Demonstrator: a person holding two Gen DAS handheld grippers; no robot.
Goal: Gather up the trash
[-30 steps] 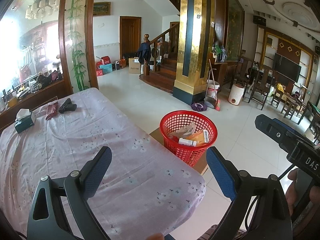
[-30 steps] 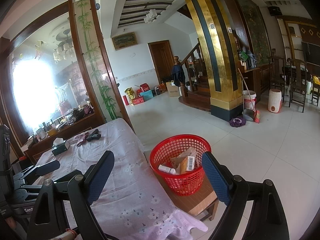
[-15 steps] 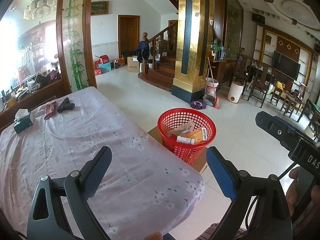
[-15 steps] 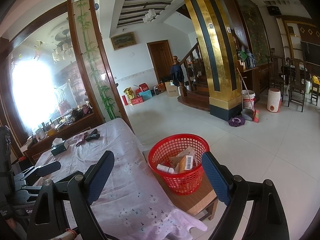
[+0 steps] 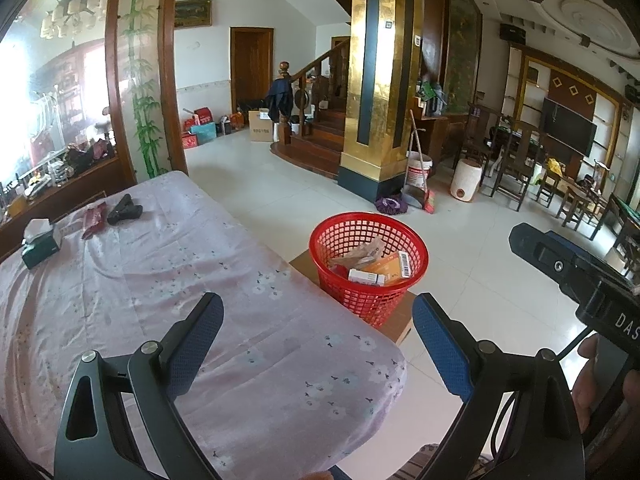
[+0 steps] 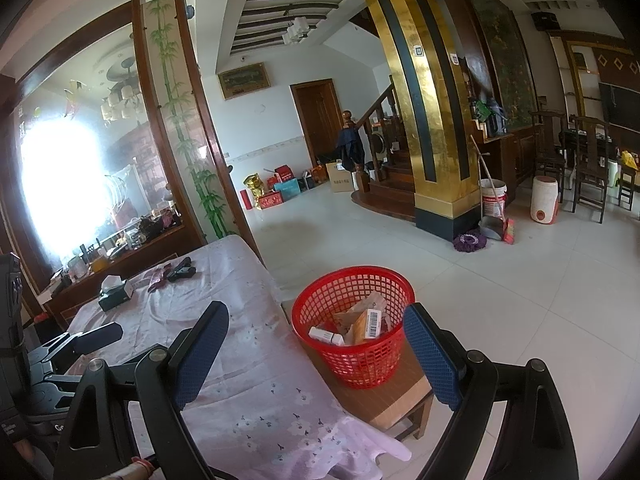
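Looks like this one's pretty much wrapping up. The round red plastic mesh basket (image 5: pixel 368 266) is sitting on a low wooden stool (image 6: pixel 384 396) tucked right against the long edge of the table, near its front corner, and it's already holding a bunch of stuff: a small white carton (image 6: pixel 326 335), an orange box with a barcode label (image 6: pixel 366 324) and some crumpled brownish paper wrapping (image 5: pixel 358 254) leaning against the far wall of the basket. It's sitting maybe half full, nothing spilling over the rim.

The table itself, draped in a pale lilac cloth with little flower prints (image 5: pixel 160 280), is looking cleared along its near half. What's lying up at the far end is a dark green tissue box (image 5: pixel 40 242), a reddish wrapper-looking thing (image 5: pixel 94 218) and a black object (image 5: pixel 124 210) just beside it. I'm honestly not sure if that red piece counts as trash or not, it's too small and warped by the fisheye to tell. If it does, that's the only pickup left.

Both grippers are hovering with nothing in them: the left gripper (image 5: pixel 318 344) is showing its blue pads spread wide apart over the table's front corner, and the right gripper (image 6: pixel 316 354) is gaping wide too, framing the basket with nothing between the jaws
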